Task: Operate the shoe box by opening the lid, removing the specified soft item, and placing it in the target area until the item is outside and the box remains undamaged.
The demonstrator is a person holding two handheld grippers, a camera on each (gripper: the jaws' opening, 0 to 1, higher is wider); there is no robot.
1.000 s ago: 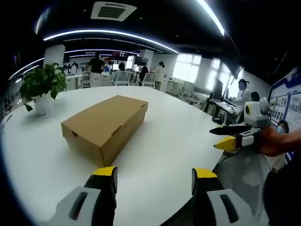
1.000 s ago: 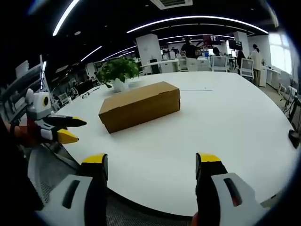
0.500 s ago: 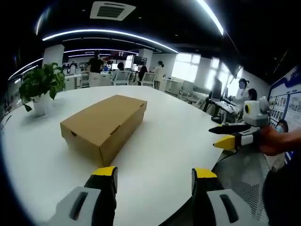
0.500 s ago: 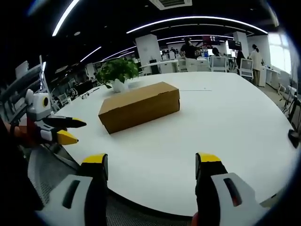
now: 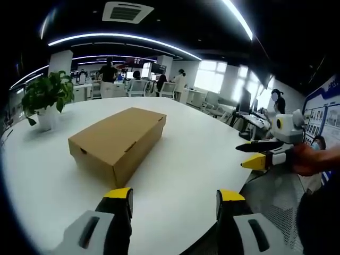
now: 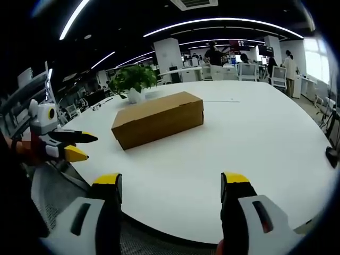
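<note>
A brown cardboard shoe box (image 5: 119,139) (image 6: 158,118) lies on the white round table (image 5: 191,159) (image 6: 255,138) with its lid shut. My left gripper (image 5: 174,197) hangs open at the table's near edge, short of the box, nothing between its yellow-tipped jaws. My right gripper (image 6: 173,183) is open too, held over the table's edge and apart from the box. Each gripper appears in the other's view, held in a hand off the table: the right one (image 5: 260,154) at the right, the left one (image 6: 77,146) at the left.
A potted green plant (image 5: 47,98) (image 6: 133,81) stands on the table beyond the box. People, office chairs and desks fill the room behind. A dark object (image 6: 332,155) lies at the table's right edge.
</note>
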